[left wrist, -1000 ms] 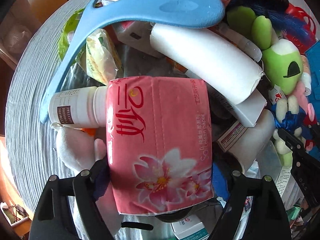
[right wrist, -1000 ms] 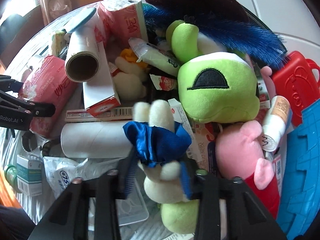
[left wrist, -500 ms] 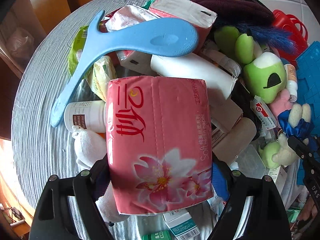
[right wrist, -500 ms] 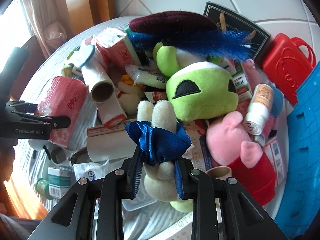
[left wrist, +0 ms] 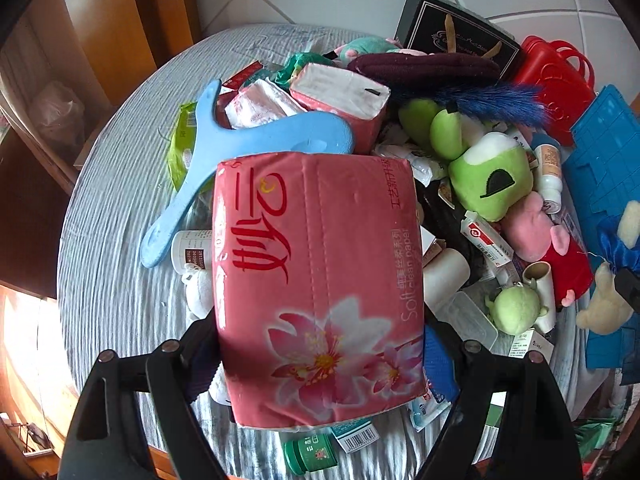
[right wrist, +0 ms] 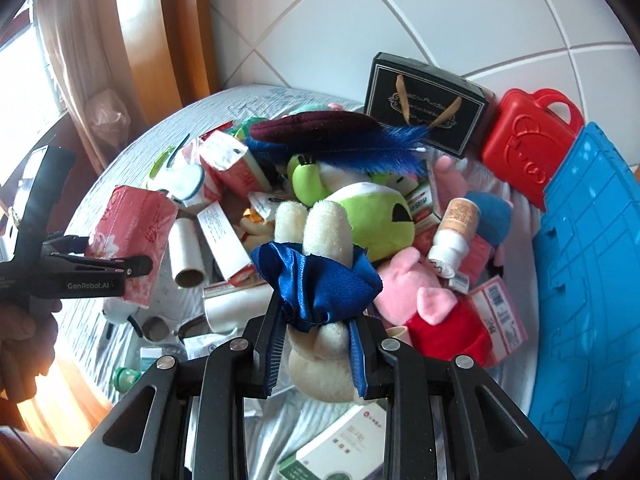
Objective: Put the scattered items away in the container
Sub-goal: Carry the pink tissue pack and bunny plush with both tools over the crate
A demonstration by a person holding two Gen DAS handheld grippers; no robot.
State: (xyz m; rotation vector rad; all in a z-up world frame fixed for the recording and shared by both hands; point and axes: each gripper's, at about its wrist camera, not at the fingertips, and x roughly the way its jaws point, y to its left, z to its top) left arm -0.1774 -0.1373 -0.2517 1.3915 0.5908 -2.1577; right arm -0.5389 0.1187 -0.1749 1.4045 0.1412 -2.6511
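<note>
The left tongs (left wrist: 320,344) are clamped on a pink tissue pack (left wrist: 316,280), its flowered end nearest the camera and its long side running away from it; the pack is off the pile, above the clutter. The right tongs (right wrist: 316,344) are pressed together on a cream plush rabbit (right wrist: 316,280) with a blue satin bow, gripped at the body with the ears pointing away, also clear of the heap below.

Just under the left tongs lie a small green jar (left wrist: 310,454) and a barcoded carton on the worktop (left wrist: 120,200), which is covered in a pale ribbed cloth. Beyond the pack a light blue plastic scoop (left wrist: 240,152) leans across a white bottle (left wrist: 192,248) and another opened tissue pack (left wrist: 344,100). To the right sit a green plush (left wrist: 490,176), a pink plush in red (left wrist: 548,240), a small green round toy (left wrist: 516,308) and a cardboard tube (left wrist: 542,296).

From the right wrist view, the left tongs appear at the left edge with the pink pack, held by a hand (right wrist: 20,344). Past the rabbit lies a white dropper bottle (right wrist: 454,232) against the pink plush. Further back a blue feather (right wrist: 360,152) crosses a maroon pad (right wrist: 312,128). A blue crate (right wrist: 588,280), the container, stands at the right edge of the worktop, with a red plastic case (right wrist: 528,156) and a black gift box (right wrist: 424,104) behind the pile against the white tiled wall (right wrist: 400,20).
</note>
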